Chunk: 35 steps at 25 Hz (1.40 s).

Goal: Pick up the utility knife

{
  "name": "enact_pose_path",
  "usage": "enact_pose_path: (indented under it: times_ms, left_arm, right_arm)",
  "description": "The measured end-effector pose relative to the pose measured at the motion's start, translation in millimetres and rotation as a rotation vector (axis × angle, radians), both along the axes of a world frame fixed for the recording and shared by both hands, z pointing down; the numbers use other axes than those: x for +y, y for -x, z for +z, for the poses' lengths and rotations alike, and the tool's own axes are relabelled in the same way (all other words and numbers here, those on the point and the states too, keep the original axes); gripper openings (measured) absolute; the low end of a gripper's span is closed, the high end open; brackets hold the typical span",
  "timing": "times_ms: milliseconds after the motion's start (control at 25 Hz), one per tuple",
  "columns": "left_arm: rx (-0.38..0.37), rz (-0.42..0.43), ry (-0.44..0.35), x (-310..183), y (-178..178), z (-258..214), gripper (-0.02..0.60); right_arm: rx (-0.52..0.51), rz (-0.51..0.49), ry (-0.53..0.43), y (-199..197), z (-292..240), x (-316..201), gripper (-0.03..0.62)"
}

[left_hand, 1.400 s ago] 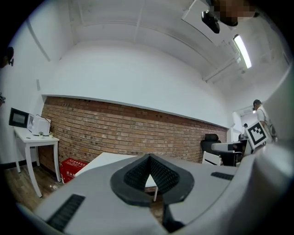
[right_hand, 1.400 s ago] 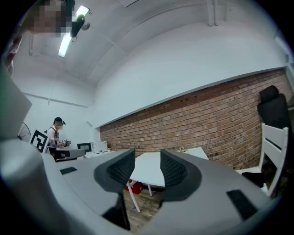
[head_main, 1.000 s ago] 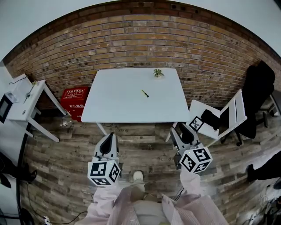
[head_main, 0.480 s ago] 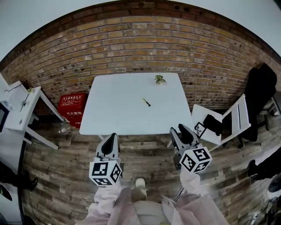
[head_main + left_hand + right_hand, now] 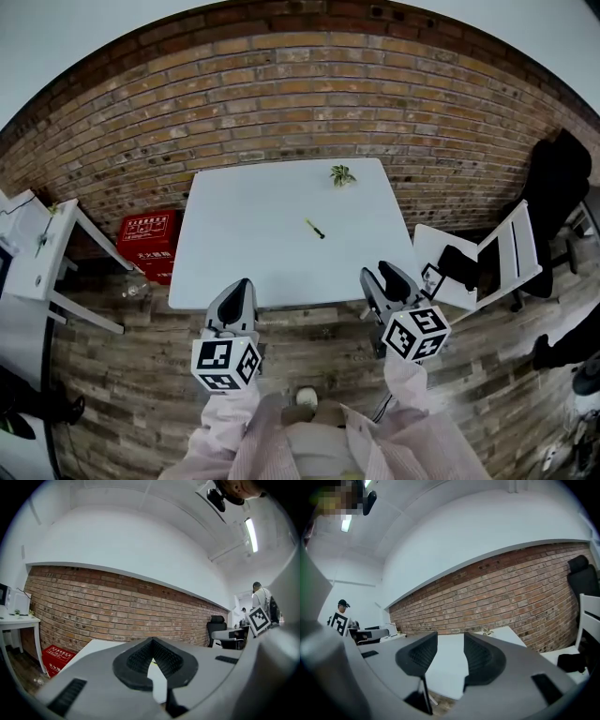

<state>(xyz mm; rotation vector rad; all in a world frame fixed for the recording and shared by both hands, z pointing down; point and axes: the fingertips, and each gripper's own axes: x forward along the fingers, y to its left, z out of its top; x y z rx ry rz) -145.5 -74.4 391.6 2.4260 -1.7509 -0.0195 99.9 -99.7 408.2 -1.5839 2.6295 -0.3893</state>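
Brick wall (image 5: 281, 103): runs right across the back, behind everything; its ends curve away out of the head view.
Wood floor (image 5: 122, 375): bare planks, with the person's pale sleeves cutting off the bottom edge.
White table (image 5: 253, 225): standing against the wall, its near edge just beyond both claws.
White chair (image 5: 487, 253): beside the table's right corner, with something dark on its seat that I can't make out.
Red box (image 5: 148, 232): on the floor left of the table; white lettering on the lid, too small to read.
Left gripper (image 5: 239, 289): hanging over the floor short of the table, claw pinched to a narrow point, tips meeting on nothing.
Right gripper (image 5: 382, 279): level with it, claw parted with a clear gap, nothing between.
Plant sprig (image 5: 341, 175): small and green, near the table's far edge.
Utility knife (image 5: 316, 229): there it is, mid-table, right of centre, well apart from both claws; a thin yellowish sliver, dark at the near end, lying at a slant, too small for detail.
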Motion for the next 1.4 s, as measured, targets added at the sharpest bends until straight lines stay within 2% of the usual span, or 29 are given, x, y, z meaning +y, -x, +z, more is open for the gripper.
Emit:
enact_pose_path:
  times_ms: [600, 1080, 1400]
  left_arm:
    - [0.033, 0.001, 0.106, -47, 13, 37, -0.009]
    - [0.025, -0.006, 0.19, -127, 6, 67, -0.009]
    - [0.026, -0.016, 0.281, -165, -4, 99, -0.008]
  right_arm:
    - [0.052, -0.029, 0.107, 25, 36, -49, 0.158]
    - [0.093, -0.084, 0.204, 33, 74, -141, 0.158]
    - [0.128, -0.152, 0.273, 42, 105, -188, 0.158]
